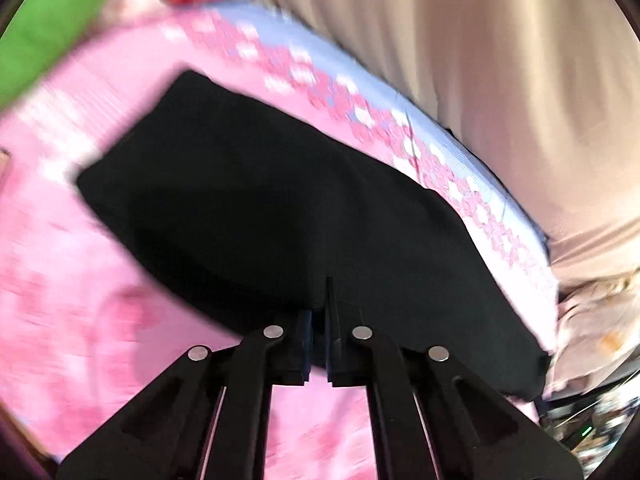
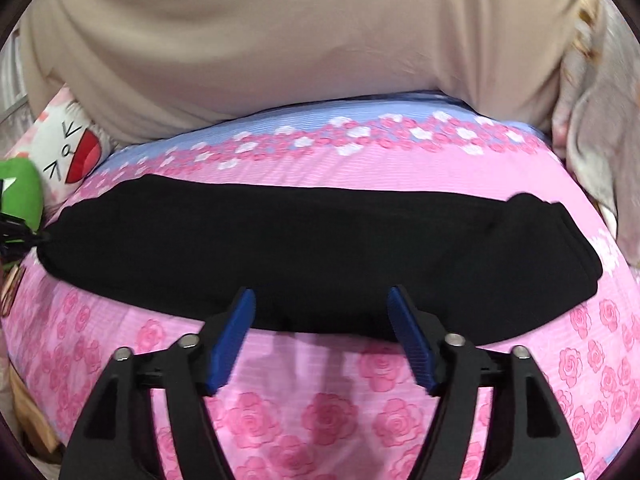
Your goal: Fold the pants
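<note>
The left tongs (image 1: 319, 320) are closed, their two fingers nearly meeting with only a thin slit between them, and a fold of black cloth is pinched at the tips. The view around them is smeared by blur. The right tongs (image 2: 320, 300) stand wide apart, blue-padded fingers (image 2: 232, 340) splayed outward, with nothing between them. The person's torso in beige (image 2: 280, 40) fills the far side, leaning close.

A pink bed sheet with roses (image 2: 320, 412) covers the bed. At ten o'clock sit a green toy (image 2: 20, 192) and a white cat pillow (image 2: 64, 136). Someone's beige shirt (image 2: 280, 40) fills twelve o'clock.
</note>
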`<state>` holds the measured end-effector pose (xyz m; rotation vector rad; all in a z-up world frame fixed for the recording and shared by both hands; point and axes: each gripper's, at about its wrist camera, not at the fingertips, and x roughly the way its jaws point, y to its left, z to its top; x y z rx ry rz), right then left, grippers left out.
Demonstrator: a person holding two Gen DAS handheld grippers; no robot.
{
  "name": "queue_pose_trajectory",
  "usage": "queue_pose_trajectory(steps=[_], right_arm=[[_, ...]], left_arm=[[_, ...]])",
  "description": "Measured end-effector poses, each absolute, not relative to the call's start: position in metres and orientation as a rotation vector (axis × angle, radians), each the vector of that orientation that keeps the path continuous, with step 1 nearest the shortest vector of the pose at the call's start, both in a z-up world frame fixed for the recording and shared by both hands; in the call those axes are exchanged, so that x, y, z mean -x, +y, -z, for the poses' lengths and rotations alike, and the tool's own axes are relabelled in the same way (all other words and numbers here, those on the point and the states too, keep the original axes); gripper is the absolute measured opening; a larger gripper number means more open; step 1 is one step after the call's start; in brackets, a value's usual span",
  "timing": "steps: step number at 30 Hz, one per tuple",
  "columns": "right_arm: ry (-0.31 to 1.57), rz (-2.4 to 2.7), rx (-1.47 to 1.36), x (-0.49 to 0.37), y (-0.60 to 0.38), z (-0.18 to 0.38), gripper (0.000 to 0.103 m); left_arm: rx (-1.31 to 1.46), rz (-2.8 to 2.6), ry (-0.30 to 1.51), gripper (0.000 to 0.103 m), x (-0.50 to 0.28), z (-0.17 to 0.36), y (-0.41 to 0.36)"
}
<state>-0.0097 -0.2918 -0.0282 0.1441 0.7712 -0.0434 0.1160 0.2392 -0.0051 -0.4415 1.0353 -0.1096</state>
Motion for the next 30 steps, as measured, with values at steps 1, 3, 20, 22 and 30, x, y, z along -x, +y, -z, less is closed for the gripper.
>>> queue_pose_trajectory(steps=[1,3,20,22,30], right_arm=[[0.778,0.037,-0.124,0.009,-0.287,0.032,0.077],[0.812,0.032,-0.11,0.004,-0.28,0.042,0.077],[0.886,0.363,-0.306,-0.022,-0.506,0.064,0.076],[0.902,0.345,-0.304,-0.034,-0.509,0.075,0.078],[0.827,0.271,-0.173,-0.044,-0.508,0.027,0.009]], left_arm=[[0.413,0.098,1.061,0.004,-0.115,0.01,0.242],[0.328,0.065,1.143,0.009,-0.119,0.03,0.238],[0.117,0.079,1.003,0.07,-0.077,0.004,0.12],[0.101,0.091,1.023,0.07,-0.08,0.008,0.102],[0.041,0.1,1.021,0.07,-0.092,0.009,0.059]])
